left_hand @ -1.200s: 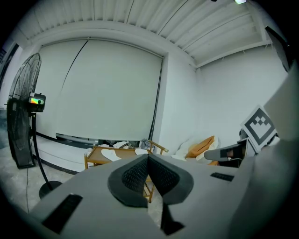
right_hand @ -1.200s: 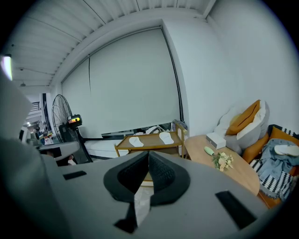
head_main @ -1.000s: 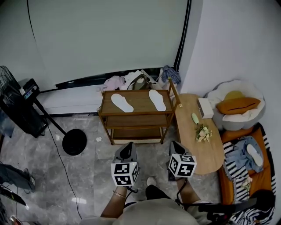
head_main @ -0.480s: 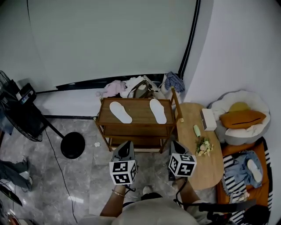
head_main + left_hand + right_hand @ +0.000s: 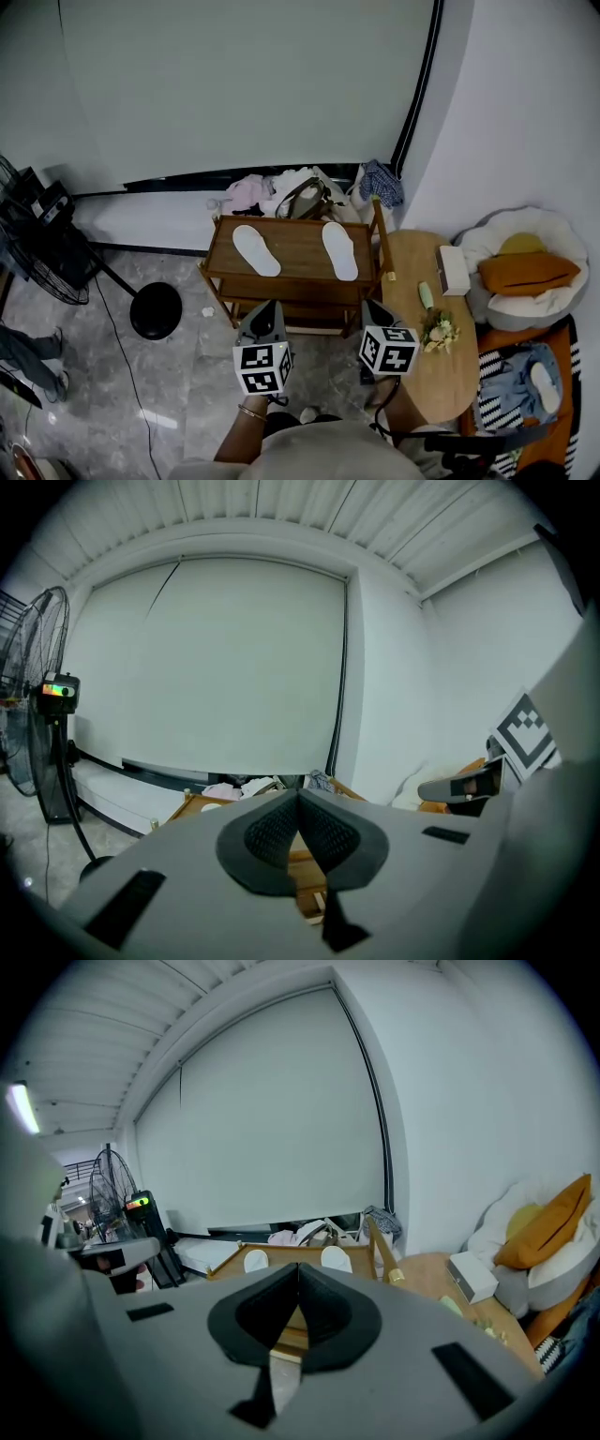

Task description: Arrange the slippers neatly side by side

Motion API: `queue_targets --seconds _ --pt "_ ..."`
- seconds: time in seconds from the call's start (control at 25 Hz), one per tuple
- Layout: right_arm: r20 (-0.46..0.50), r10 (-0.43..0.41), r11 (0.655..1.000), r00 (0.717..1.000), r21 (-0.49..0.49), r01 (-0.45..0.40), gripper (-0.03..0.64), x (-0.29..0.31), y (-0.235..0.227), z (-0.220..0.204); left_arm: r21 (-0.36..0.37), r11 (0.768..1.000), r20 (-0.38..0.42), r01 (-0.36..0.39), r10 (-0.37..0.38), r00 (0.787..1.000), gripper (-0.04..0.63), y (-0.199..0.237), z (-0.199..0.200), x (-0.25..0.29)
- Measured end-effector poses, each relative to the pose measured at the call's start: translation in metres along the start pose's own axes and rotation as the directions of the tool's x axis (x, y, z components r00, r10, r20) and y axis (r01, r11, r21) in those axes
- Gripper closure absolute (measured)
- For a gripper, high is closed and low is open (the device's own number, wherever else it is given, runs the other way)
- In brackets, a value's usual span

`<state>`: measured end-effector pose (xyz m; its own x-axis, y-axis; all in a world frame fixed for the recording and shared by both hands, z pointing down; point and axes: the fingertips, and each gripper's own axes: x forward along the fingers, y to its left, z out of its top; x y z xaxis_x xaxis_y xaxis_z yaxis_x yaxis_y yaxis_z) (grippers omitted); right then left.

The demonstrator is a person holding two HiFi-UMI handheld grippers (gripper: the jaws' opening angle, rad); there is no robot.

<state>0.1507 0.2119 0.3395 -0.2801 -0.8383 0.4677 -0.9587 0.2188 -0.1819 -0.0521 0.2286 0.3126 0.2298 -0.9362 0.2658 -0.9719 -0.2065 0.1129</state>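
Though set on the same top shelf of a wooden rack (image 5: 298, 246), well apart from each other: left slipper (image 5: 256, 249) toward the shelf's left end, right slipper (image 5: 339, 250) toward its right end, both white, lying flat and slightly slanted, with bare wood between. Held short of the rack's front, above the grey floor: left claw (image 5: 267, 306), pinched fully shut on nothing, aimed at the rack and nosed gently down. Just to its right and about level with it, right claw (image 5: 372, 307), likewise closed tip to tip and empty, tipped down a little more. Behind each, a marker cube and a forearm reaching forward. Behind the rack, against the wall, a heap of clothes (image 5: 281, 192). Right of the rack, an oval wooden table (image 5: 441, 375) carrying flowers (image 5: 437, 331) and a white box (image 5: 454, 270). At far left, a standing fan (image 5: 37, 253).
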Motion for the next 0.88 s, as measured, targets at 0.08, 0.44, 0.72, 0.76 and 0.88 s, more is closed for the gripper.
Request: queue_targets --seconds 0.08,0.44,0.72,0.76,0.88 --pt "-0.011 0.014 1.0 1.0 0.004 -0.014 0.583 0.008 0.0 -0.001 0.0 1.0 -0.009 -0.008 0.008 1.0 0.591 0.003 -0.002 0.006" --pt "-0.049 0.027 1.0 0.998 0.001 -0.027 0.583 0.042 -0.008 0.001 -0.038 0.999 -0.021 -0.033 0.033 0.999 0.591 0.022 -0.003 0.041" --pt "-0.039 -0.008 1.0 0.999 0.001 0.008 0.583 0.083 -0.02 0.029 -0.05 0.999 -0.02 -0.012 0.011 1.0 0.59 0.04 0.008 0.093" --pt "-0.036 -0.012 1.0 0.999 0.001 0.012 0.583 0.09 -0.021 0.034 -0.05 0.999 -0.017 -0.008 0.007 1.0 0.591 0.043 0.012 0.101" --pt "-0.029 -0.02 1.0 0.999 0.001 0.02 0.583 0.111 -0.019 0.051 -0.047 0.999 -0.013 0.007 -0.008 1.0 0.59 0.053 0.024 0.126"
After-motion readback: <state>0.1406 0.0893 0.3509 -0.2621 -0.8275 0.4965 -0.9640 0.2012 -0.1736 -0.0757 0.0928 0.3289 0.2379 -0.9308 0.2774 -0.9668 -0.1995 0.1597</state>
